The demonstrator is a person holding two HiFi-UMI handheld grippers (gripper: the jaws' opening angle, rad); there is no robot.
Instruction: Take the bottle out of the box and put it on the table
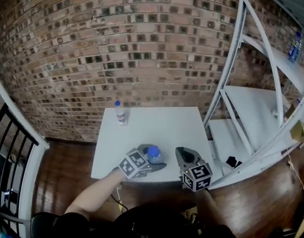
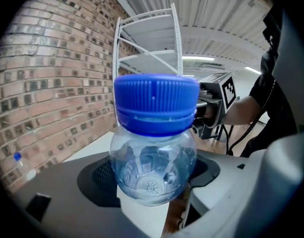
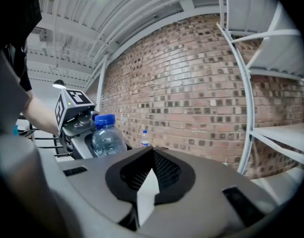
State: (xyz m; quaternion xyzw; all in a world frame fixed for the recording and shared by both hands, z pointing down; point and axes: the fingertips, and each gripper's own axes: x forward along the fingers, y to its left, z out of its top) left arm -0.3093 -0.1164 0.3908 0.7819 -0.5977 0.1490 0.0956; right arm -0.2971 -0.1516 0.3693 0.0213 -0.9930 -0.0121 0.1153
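Observation:
A clear bottle with a blue cap hangs over the near edge of the white table, and my left gripper is shut on it. In the left gripper view the bottle fills the space between the two dark pads, cap up. The right gripper view shows the same bottle in the left gripper. My right gripper is beside it to the right, over the table's near edge. It is shut, and its pads hold nothing. A second bottle stands upright at the table's far left.
A white metal shelving frame stands close on the right of the table, with a small black object on its low shelf. A brick wall runs behind the table. A black railing is at the left, over a wooden floor.

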